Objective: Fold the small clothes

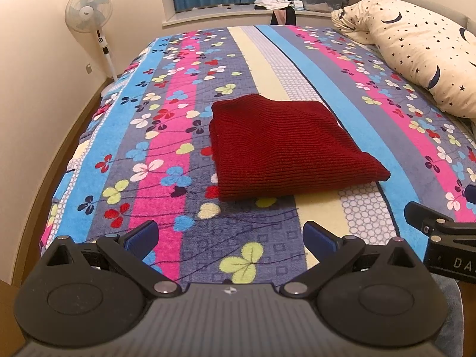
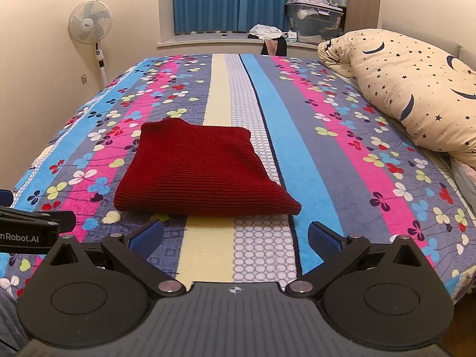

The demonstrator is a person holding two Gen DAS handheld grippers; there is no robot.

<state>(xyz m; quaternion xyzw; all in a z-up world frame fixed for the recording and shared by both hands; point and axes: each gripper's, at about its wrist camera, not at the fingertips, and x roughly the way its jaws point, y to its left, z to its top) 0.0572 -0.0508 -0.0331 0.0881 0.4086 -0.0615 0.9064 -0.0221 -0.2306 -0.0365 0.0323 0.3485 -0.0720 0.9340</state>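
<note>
A dark red knitted garment [image 1: 285, 148] lies folded into a flat, roughly square stack on the striped floral bedspread [image 1: 178, 148]. In the right wrist view the same garment [image 2: 199, 172] sits just ahead and slightly left. My left gripper [image 1: 230, 235] hovers open near the bed's front edge, short of the garment, nothing between its blue pads. My right gripper [image 2: 235, 236] is also open and empty, just short of the garment's near edge. Each gripper's side shows at the edge of the other's view.
A cream pillow with stars and moons [image 2: 416, 89] lies along the right of the bed. A standing fan [image 2: 90, 23] is by the left wall. A window ledge with blue curtains, loose clothes [image 2: 266, 31] and a storage bin [image 2: 315, 20] is at the far end.
</note>
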